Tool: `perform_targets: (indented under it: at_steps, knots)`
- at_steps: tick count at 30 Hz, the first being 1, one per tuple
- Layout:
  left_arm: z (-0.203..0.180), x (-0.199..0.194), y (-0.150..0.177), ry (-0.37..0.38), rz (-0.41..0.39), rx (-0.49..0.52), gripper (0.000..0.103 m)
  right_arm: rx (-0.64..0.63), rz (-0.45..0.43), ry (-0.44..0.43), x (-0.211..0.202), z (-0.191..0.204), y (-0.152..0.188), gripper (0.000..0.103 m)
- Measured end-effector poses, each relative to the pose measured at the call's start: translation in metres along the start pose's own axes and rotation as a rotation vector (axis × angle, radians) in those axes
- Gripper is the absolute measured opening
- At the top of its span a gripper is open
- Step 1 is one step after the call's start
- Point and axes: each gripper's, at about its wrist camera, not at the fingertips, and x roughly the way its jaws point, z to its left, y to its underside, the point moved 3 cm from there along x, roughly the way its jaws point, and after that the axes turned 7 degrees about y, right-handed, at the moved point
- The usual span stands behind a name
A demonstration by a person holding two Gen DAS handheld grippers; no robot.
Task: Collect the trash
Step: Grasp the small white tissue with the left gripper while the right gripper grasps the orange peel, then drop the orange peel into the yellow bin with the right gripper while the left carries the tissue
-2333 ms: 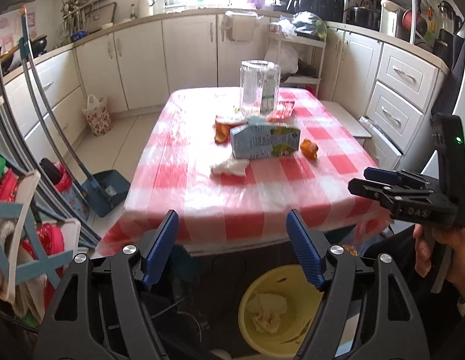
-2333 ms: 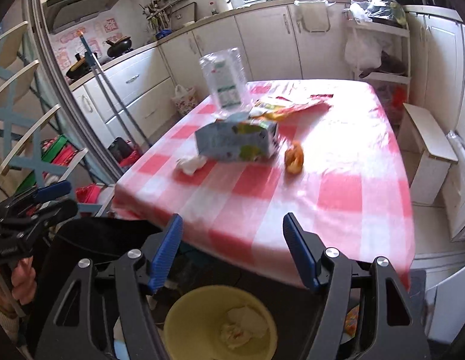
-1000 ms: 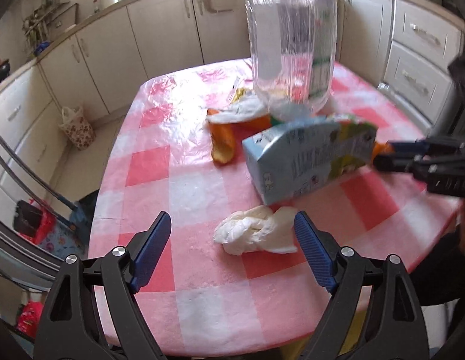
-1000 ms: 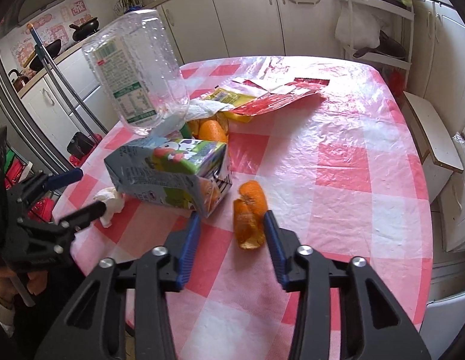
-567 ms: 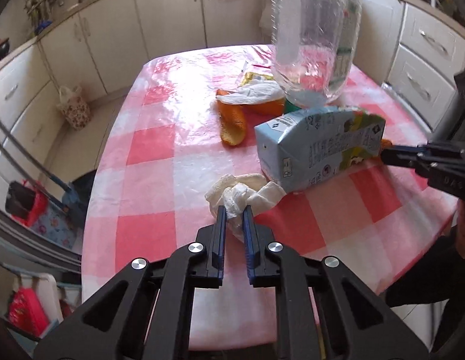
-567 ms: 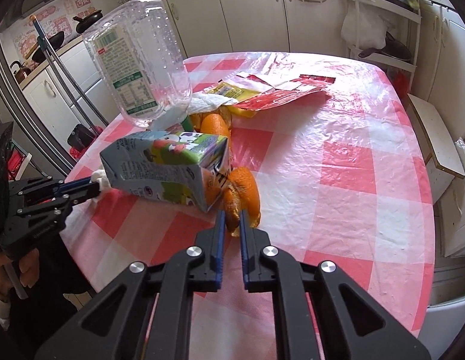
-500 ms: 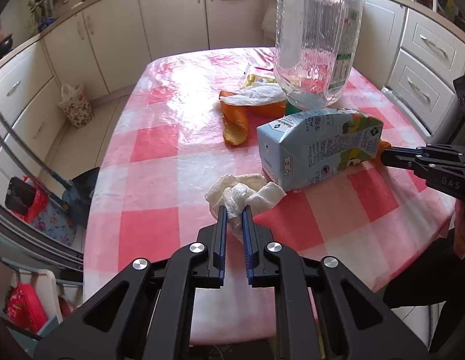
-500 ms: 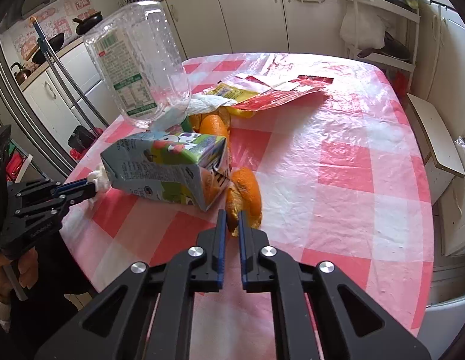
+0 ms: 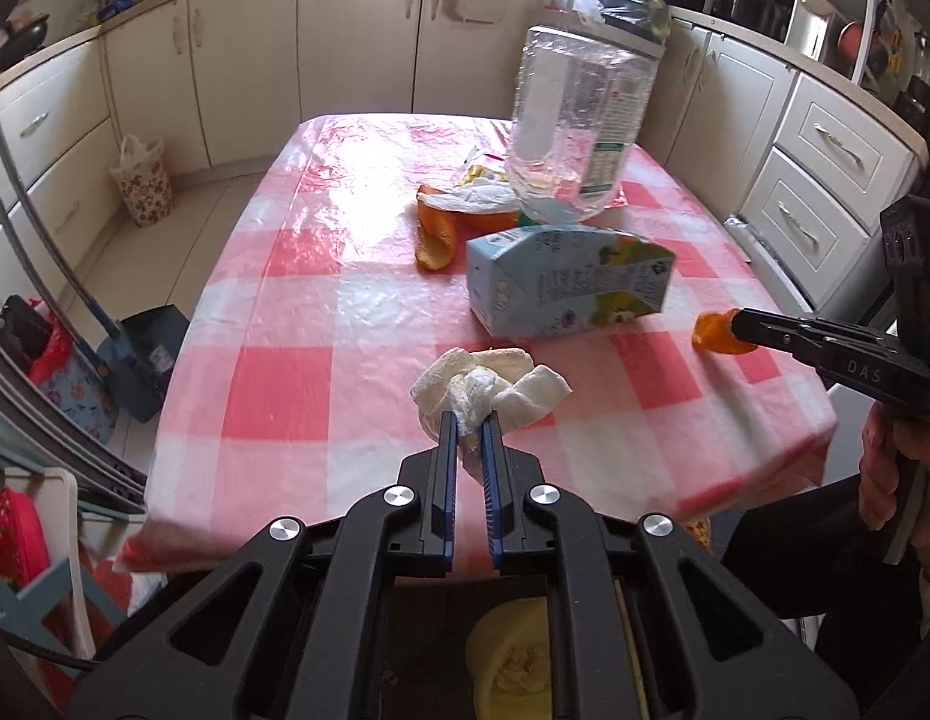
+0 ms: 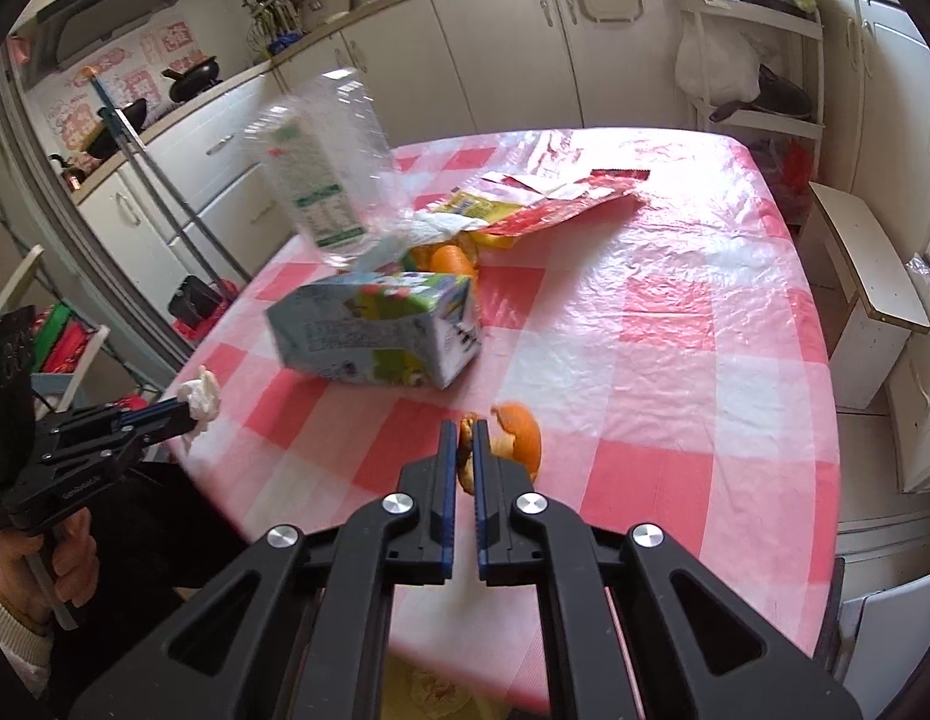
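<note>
Grippers at work over a checked table [image 9: 357, 312]: left gripper [image 9: 470, 420] pinches a crumpled tissue [image 9: 489, 384] near the carton [image 9: 567, 279]; right gripper [image 10: 463, 429] clamps orange peel [image 10: 516, 426], also just before the carton.

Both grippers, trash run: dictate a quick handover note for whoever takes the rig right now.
Left gripper: shut on the crumpled tissue.
Right gripper: shut on an orange peel.
Yellow bin below the table's near edge already holds tissues.
Left on the checked table: juice carton, clear plastic bottle, more peel, wrappers.
Next: probably drop both pieces in the bin, then return.
</note>
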Motion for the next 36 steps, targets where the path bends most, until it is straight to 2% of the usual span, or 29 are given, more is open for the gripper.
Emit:
perform_targets:
  at_steps: [11, 16, 21, 25, 26, 29, 36]
  knots:
    - [-0.020, -0.030, 0.022, 0.013, -0.011, 0.015, 0.009, -0.019, -0.033, -0.097, -0.036, 0.026, 0.032, 0.005]
    - [-0.032, -0.043, 0.029, 0.024, -0.015, 0.044, 0.009, 0.002, -0.028, -0.175, -0.054, 0.035, 0.055, 0.005]
    - [-0.048, -0.050, 0.043, 0.046, -0.003, 0.080, 0.009, -0.061, 0.053, -0.249, -0.061, 0.059, 0.089, 0.005]
    - [-0.059, -0.053, 0.056, 0.061, 0.013, 0.097, 0.009, -0.156, 0.163, -0.288, -0.054, 0.086, 0.119, 0.006]
    - [-0.062, -0.053, 0.060, 0.065, 0.016, 0.100, 0.009, -0.175, 0.184, -0.287, -0.051, 0.091, 0.124, 0.007]
    - [-0.069, -0.057, 0.067, 0.070, 0.023, 0.116, 0.009, -0.193, 0.209, -0.283, -0.047, 0.095, 0.133, 0.031]
    - [-0.081, -0.064, 0.081, 0.084, 0.041, 0.151, 0.009, -0.124, 0.170, -0.251, -0.049, 0.080, 0.127, 0.042]
